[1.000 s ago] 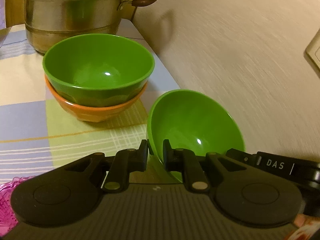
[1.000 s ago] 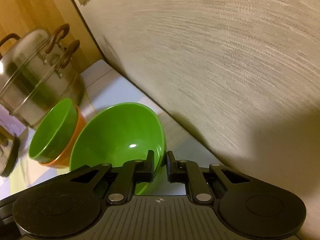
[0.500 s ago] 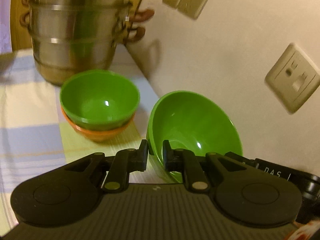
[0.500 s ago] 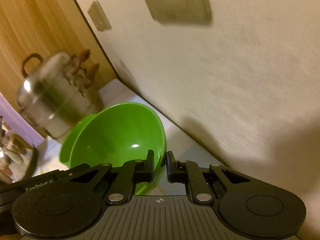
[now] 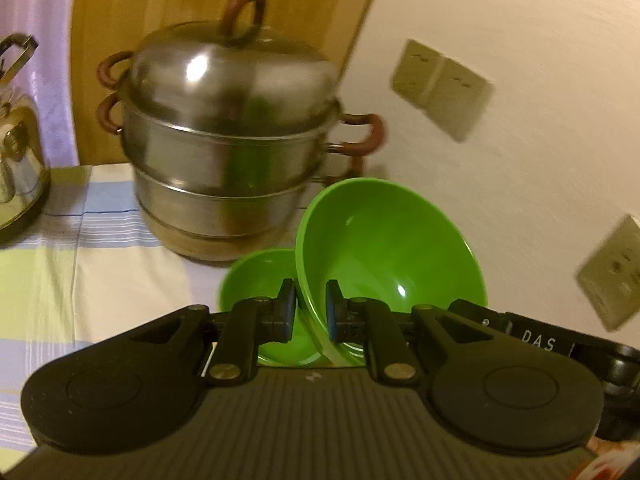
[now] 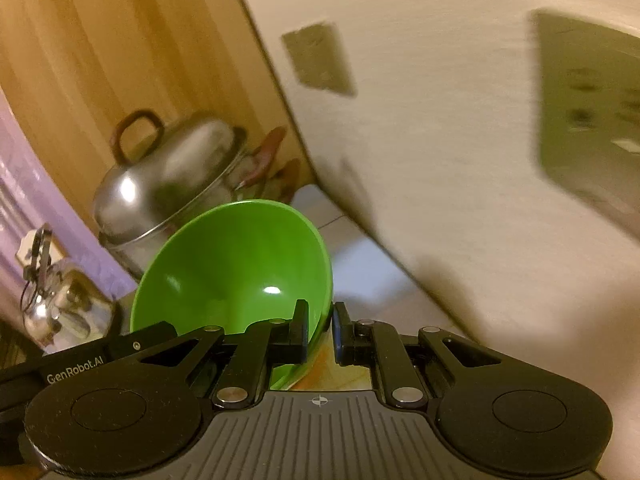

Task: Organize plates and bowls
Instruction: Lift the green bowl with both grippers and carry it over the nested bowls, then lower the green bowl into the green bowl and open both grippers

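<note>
Fingers of both grippers are clamped on one green bowl (image 5: pixel 384 248), each pair pinching an opposite side of its rim. In the left wrist view, the left gripper (image 5: pixel 311 312) has one finger inside the bowl and one outside, closed on the near-left part of the rim. In the right wrist view, the right gripper (image 6: pixel 320 330) grips the same bowl (image 6: pixel 236 264) at its near-right rim in the same way, one finger inside and one outside. The bowl is tilted, its opening turned toward the cameras, and it is held up off the worktop (image 5: pixel 100 264).

Just below and to the left of the held bowl, the left view shows a second green bowl (image 5: pixel 256 280) sitting upright; the left gripper hides its lower part, so what it rests on cannot be told. Behind both bowls stands a tall steel steamer pot (image 5: pixel 228 140) with a domed lid and brown handles, on a checked tablecloth (image 5: pixel 48 248) in pale blue, cream and green. A shiny kettle (image 5: pixel 16 152) stands at the far left of the cloth. The right view shows the same pot (image 6: pixel 168 184) and kettle (image 6: pixel 60 300) beyond the bowl. Pale wall (image 5: pixel 520 120) runs along the right with wall sockets (image 5: pixel 440 88) on it, blurred. A wooden panel (image 5: pixel 160 8) stands behind the pot.
</note>
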{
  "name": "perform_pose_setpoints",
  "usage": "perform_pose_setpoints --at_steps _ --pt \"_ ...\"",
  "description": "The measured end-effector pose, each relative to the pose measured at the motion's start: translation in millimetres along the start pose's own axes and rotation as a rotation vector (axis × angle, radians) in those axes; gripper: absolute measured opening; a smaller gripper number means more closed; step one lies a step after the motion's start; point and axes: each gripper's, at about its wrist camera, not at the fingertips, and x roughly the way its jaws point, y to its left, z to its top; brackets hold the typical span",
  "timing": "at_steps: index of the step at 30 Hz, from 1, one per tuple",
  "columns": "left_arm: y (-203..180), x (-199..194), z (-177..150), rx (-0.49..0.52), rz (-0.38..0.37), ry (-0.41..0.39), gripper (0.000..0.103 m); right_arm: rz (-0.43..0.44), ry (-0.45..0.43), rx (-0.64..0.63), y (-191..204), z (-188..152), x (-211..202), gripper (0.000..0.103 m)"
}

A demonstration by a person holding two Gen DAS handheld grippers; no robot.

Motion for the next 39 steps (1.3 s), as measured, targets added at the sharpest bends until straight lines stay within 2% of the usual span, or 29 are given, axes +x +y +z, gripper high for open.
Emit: perform_pose_setpoints --at_steps 6,12,20,24,26,27,28,29,32,37,39 --pt "29.9 35.7 -0.7 -0.028 0.041 0.041 0.013 0.021 0.070 -0.021 9.7 -1.5 55.3 0.012" --pt "49.8 63.3 -11.0 -0.048 0.045 0.072 0.013 0.021 0.114 -0.059 6.6 -8.6 88.9 0.012" --pt "62.3 82.7 -25.6 -0.075 0.028 0.100 0.014 -0.010 0.140 -0.096 1.5 -19.6 113.1 0.012" --pt "65.4 82.6 -25.2 -0.085 0.022 0.100 0.016 -0.017 0.122 -0.121 3.6 -21.8 115.3 0.012" --pt "67.3 78.3 -25.4 -0.085 0.030 0.081 0.018 -0.013 0.113 -0.110 2.6 -22.2 114.9 0.018" --pt "67.6 75.7 -24.7 -0.083 0.034 0.074 0.019 0.004 0.100 -0.103 0.9 -22.2 112.9 0.032" --pt "69.0 71.4 -24.8 -0.086 0.035 0.065 0.020 0.011 0.086 -0.099 0.9 -22.2 108.9 0.056" --pt "70.1 67.1 -25.0 -0.088 0.037 0.060 0.020 0.017 0.066 -0.091 0.1 -21.9 103.0 0.064" --pt "72.0 48.9 -28.0 -0.088 0.038 0.038 0.021 0.023 0.029 -0.075 -0.6 -20.2 85.7 0.065" --pt "71.2 12.9 -40.5 -0.088 0.035 0.015 0.026 0.057 0.016 -0.040 -8.9 -28.9 51.0 0.065" --pt "70.2 -1.9 -48.9 -0.085 0.042 0.006 0.037 0.064 0.021 -0.028 -15.3 -38.5 34.9 0.065"
